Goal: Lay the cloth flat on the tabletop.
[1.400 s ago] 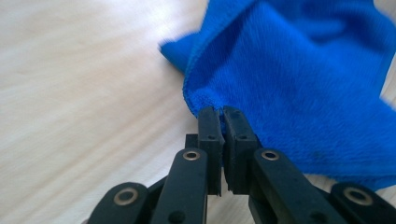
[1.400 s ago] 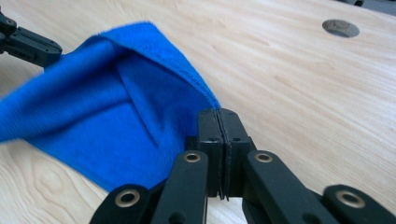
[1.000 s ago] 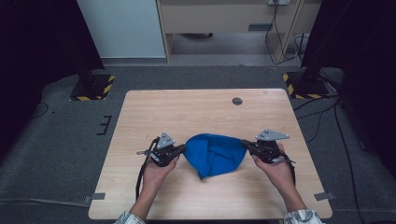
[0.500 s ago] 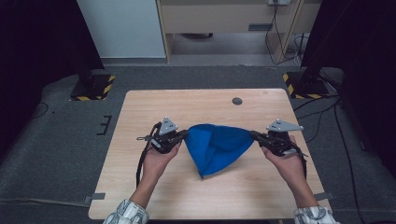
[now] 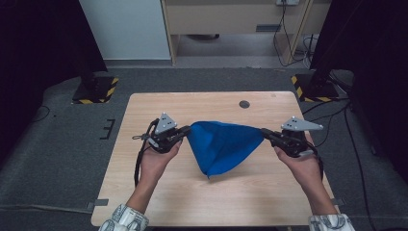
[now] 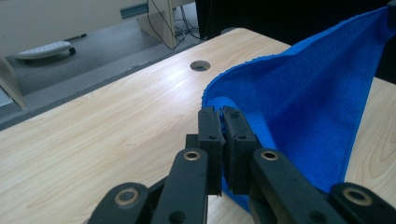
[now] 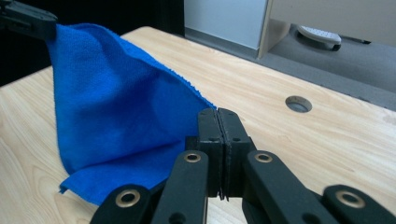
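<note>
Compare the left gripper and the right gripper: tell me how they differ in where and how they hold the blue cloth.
The left gripper pinches the blue cloth at its left top corner; the right gripper pinches the right one. The left grips a bunched fold, the right a thin edge. Both are shut on it, holding it stretched above the table.

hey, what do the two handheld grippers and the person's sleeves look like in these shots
Both are black. The left gripper and right gripper each carry a grey three-cornered plate on top; a black cable trails from the left. Their jaws are black bars with brass-coloured rivets and blocky pads. The sleeves are white with a grey pattern.
</note>
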Action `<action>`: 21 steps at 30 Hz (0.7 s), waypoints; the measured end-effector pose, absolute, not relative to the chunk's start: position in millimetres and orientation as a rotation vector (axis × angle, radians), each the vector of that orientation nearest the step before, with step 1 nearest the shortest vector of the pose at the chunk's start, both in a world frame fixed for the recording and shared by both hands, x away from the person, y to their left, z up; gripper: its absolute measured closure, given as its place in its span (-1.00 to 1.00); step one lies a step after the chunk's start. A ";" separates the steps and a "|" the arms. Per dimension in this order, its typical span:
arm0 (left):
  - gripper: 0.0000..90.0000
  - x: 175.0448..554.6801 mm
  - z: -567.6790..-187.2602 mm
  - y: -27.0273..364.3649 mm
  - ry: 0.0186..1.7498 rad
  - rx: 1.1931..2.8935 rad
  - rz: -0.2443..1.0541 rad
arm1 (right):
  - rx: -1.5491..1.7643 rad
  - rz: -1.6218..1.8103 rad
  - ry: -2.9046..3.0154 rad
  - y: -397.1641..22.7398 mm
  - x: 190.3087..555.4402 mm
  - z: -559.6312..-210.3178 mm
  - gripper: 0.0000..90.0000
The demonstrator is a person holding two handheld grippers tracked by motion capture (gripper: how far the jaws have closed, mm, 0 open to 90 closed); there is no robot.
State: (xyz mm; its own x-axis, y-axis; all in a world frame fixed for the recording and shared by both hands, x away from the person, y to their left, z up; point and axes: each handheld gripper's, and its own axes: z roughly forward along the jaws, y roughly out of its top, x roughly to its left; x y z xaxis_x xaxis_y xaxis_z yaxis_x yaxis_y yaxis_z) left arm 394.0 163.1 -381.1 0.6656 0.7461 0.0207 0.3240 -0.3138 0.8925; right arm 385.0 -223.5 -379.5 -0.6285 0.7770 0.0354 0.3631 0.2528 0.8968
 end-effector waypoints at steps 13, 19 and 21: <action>0.93 406.1 -383.2 168.6 0.866 1.904 0.524 | 1.024 1.305 2.126 -225.5 396.4 -375.9 0.98; 0.93 408.7 -388.4 167.8 0.871 1.912 0.518 | 1.038 1.302 2.140 -222.5 403.8 -386.6 0.98; 0.93 409.6 -389.4 168.0 0.873 1.913 0.515 | 1.042 1.301 2.140 -222.9 404.6 -388.2 0.98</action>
State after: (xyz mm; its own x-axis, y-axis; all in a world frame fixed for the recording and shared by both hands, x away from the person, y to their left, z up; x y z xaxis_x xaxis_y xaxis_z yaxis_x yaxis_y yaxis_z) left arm 409.6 168.0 -389.4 0.6582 0.7528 -0.0059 0.3582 -0.3063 0.8819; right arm 404.6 -222.9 -388.2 -0.6278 0.7780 0.0239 0.3793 0.2789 0.8822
